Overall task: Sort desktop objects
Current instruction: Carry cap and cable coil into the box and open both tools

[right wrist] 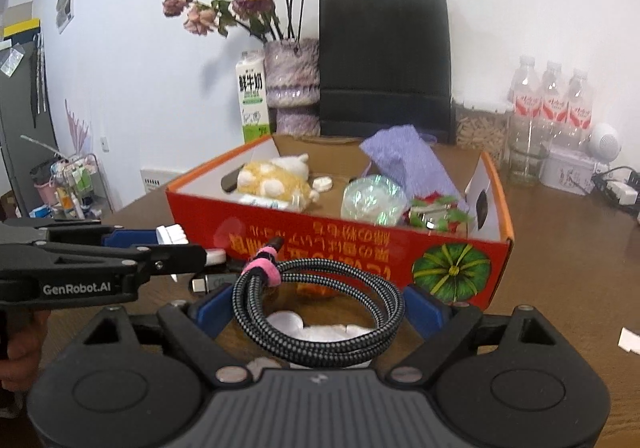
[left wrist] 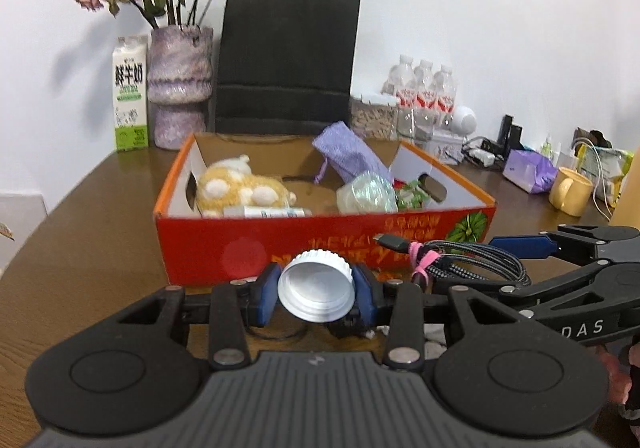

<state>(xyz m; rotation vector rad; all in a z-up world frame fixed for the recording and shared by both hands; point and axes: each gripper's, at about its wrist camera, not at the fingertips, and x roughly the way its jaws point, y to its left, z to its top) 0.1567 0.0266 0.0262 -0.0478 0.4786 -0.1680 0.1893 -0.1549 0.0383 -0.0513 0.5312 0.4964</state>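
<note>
My left gripper (left wrist: 316, 286) is shut on a white screw cap (left wrist: 316, 290), its hollow side facing the camera, just in front of the red cardboard box (left wrist: 280, 244). To its right, my right gripper (right wrist: 320, 308) is shut on a coiled black braided cable (right wrist: 320, 312) bound by a pink tie (right wrist: 260, 268); the blue pads (right wrist: 214, 308) press the coil's sides. Both are held above the brown table, side by side. In the box (right wrist: 360, 248) lie a yellow plush toy (right wrist: 276, 178), a purple pouch (right wrist: 404, 160) and a shiny ball (right wrist: 372, 198).
Behind the box stand a milk carton (left wrist: 130, 92), a vase of dried roses (left wrist: 180, 84), a black paper bag (left wrist: 286, 60) and water bottles (left wrist: 424, 88). A yellow mug (left wrist: 570, 190) and chargers sit at the far right. White crumpled tissue (right wrist: 320, 330) lies under the cable.
</note>
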